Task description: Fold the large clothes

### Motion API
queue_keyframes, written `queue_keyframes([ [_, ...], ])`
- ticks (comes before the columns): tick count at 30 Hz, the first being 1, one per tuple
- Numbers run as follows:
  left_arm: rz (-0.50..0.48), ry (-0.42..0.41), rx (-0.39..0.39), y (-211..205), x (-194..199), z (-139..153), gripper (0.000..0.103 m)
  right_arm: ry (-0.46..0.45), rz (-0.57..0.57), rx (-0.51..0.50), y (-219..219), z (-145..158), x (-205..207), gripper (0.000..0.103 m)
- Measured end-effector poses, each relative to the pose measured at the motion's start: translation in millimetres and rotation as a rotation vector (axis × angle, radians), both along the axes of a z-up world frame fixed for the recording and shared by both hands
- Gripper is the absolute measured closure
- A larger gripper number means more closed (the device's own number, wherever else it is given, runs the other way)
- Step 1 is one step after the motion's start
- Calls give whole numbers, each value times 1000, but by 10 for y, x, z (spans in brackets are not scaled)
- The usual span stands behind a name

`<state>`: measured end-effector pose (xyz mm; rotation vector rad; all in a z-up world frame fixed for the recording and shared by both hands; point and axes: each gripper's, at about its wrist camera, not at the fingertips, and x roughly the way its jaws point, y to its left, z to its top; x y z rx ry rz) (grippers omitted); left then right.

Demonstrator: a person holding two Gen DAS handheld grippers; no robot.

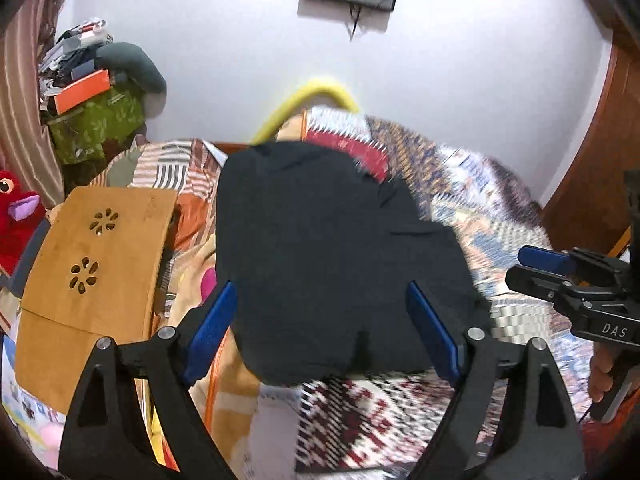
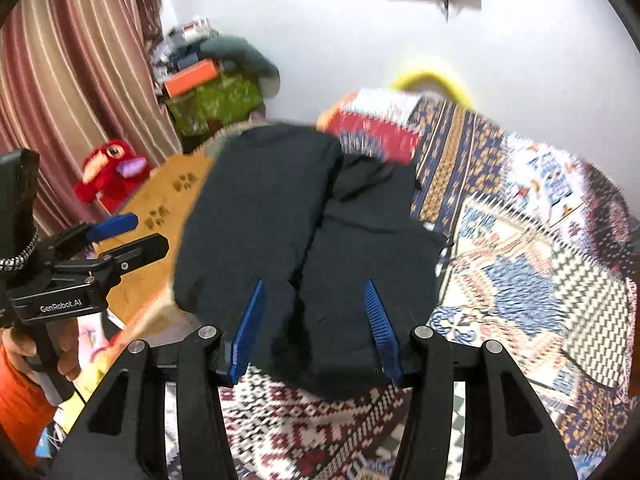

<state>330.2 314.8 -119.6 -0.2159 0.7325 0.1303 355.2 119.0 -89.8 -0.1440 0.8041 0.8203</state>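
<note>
A folded black garment (image 1: 320, 248) is lying on the patterned bedspread (image 1: 500, 216) of the bed, near its middle. In the right wrist view the garment (image 2: 304, 240) is showing two folded halves side by side, meeting along a crease that runs from near to far.

I am holding my left gripper (image 1: 324, 320) above the near edge of the garment, its blue-padded jaws spread wide and grasping nothing. My right gripper (image 2: 316, 320) is hovering likewise over the near edge, jaws released and apart. Each gripper is also appearing at the edge of the other's view, the right one (image 1: 560, 276) on the right side, the left one (image 2: 116, 240) on the left side.

A wooden lap table (image 1: 92, 264) is sitting on the bed to the left of the garment. A red plush toy (image 2: 112, 168) is lying farther left, beside a striped curtain (image 2: 80, 60).
</note>
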Motion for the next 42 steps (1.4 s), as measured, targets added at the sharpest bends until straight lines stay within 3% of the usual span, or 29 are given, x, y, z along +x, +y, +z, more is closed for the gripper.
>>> queue_keyframes([
  [12, -22, -231, 216, -867, -1272, 1372, 16, -264, 47, 182, -514, 1293, -1229, 55],
  [20, -11, -460, 271, -1474, -2298, 2031, 16, -446, 9, 312, -974, 1719, -2049, 55],
  [28, 36, -641, 276, -1852, -3156, 2198, 16, -600, -56, 387, -1295, 1813, -2805, 55],
  [35, 96, -723, 319, -2125, -3632, 2145, 16, -583, -118, 424, -1413, 1719, -2916, 53],
  [37, 99, -721, 324, -2176, -3699, 2114, 12, -586, -128, 422, -1420, 1699, -2954, 45],
  [39, 102, -721, 315, -2193, -3722, 2079, 8, -600, -144, 423, -1420, 1675, -3005, 22],
  [42, 126, -719, 303, -2192, -3760, 2022, 4, -638, -170, 423, -1414, 1658, -3091, 12],
])
